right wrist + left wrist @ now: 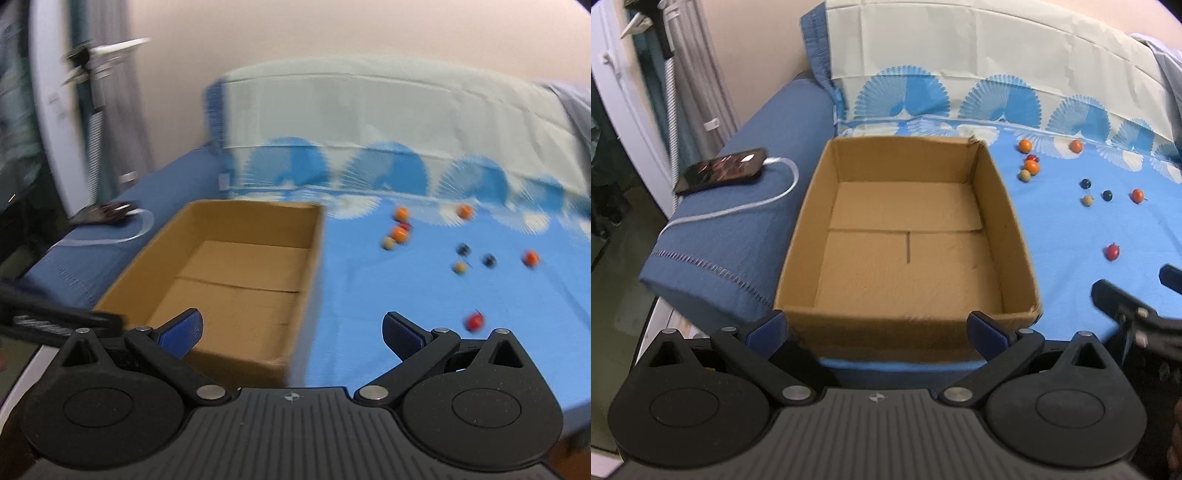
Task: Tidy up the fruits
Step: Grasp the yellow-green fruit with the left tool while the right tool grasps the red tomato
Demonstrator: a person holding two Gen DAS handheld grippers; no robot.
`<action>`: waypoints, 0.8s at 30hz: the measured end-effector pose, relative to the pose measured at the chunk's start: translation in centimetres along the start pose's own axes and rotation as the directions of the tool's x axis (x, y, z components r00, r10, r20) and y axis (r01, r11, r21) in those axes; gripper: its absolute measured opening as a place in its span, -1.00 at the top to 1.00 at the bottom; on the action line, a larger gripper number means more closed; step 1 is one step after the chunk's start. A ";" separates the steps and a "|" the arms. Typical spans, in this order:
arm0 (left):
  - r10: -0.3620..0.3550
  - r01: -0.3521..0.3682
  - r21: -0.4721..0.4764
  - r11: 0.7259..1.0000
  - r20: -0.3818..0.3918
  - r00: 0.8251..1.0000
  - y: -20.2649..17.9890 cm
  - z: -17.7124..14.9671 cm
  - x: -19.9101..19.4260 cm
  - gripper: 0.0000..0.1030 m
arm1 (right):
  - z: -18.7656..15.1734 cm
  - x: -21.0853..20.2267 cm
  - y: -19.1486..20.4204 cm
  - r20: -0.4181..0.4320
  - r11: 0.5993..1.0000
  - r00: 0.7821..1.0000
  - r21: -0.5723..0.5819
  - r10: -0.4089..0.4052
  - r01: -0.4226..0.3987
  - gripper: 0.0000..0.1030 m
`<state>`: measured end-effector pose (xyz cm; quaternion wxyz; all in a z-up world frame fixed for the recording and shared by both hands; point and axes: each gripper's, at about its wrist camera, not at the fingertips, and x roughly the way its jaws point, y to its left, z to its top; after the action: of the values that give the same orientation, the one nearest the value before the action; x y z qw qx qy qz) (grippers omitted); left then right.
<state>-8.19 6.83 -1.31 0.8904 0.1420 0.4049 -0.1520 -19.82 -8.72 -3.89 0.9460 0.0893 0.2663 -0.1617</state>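
Observation:
An open, empty cardboard box (908, 236) sits on a blue bedsheet; it also shows in the right wrist view (229, 280). Several small round fruits lie to its right: orange ones (1032, 167), dark ones (1107, 195), beige ones (1024, 176) and a red one (1112, 252), nearest the front. The red fruit (474, 321) lies just beyond my right gripper's right finger. My left gripper (877, 326) is open and empty in front of the box's near wall. My right gripper (291, 328) is open and empty at the box's near right corner. The right wrist view is blurred.
A phone (720, 170) on a white charging cable (753, 206) lies on a dark blue blanket (738, 258) left of the box. A patterned pillow (979, 74) stands behind. The bed's edge drops off at the left. The right gripper's body (1134, 314) shows at right.

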 end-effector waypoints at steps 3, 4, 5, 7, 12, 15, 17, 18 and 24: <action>-0.026 0.026 0.014 1.000 -0.003 1.000 -1.9 1.9 0.8 -1.00 | -0.5 2.6 -3.9 -0.015 0.990 0.993 0.079 -0.113 0.114 -0.99; -0.045 0.045 0.017 0.999 -0.010 0.999 -2.6 2.5 1.3 -1.00 | -0.7 3.7 -5.4 -0.028 0.984 0.987 0.085 -0.157 0.159 -0.99; -0.064 0.064 0.018 0.998 -0.017 0.998 -3.5 3.3 1.8 -1.00 | -0.9 4.9 -7.0 -0.055 0.974 0.977 0.089 -0.206 0.210 -0.99; -0.082 0.082 0.024 0.996 -0.010 0.997 -5.3 4.7 2.8 -1.00 | -1.4 6.9 -10.3 -0.099 0.951 0.953 0.095 -0.285 0.295 -0.99; -0.077 0.075 0.145 0.987 0.012 0.997 -12.5 9.4 6.4 -1.00 | -3.0 13.7 -17.3 -0.254 0.867 0.903 0.278 -0.348 0.413 -0.99; -0.112 0.114 0.197 0.974 -0.023 0.993 -17.1 13.2 10.4 -1.00 | -3.7 19.3 -18.8 -0.327 0.823 0.881 0.348 -0.342 0.449 -0.99; -0.136 0.142 0.231 0.963 -0.042 0.990 -20.3 15.7 13.8 -1.00 | -4.1 22.4 -20.0 -0.349 0.806 0.869 0.360 -0.350 0.469 -0.99; -0.138 0.146 0.244 0.959 -0.050 0.989 -21.7 16.9 15.5 -1.00 | -4.4 23.8 -20.4 -0.356 0.801 0.866 0.364 -0.352 0.476 -0.99; -0.166 0.182 0.264 0.947 -0.081 0.983 -27.8 22.1 28.1 -1.00 | -6.4 27.0 -20.8 -0.341 0.804 0.853 0.320 -0.395 0.500 -0.99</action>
<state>13.66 -31.26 -12.46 0.8337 0.2300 0.4171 -0.2796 -8.44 -33.51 -25.36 0.7990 0.2338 0.3617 -0.4197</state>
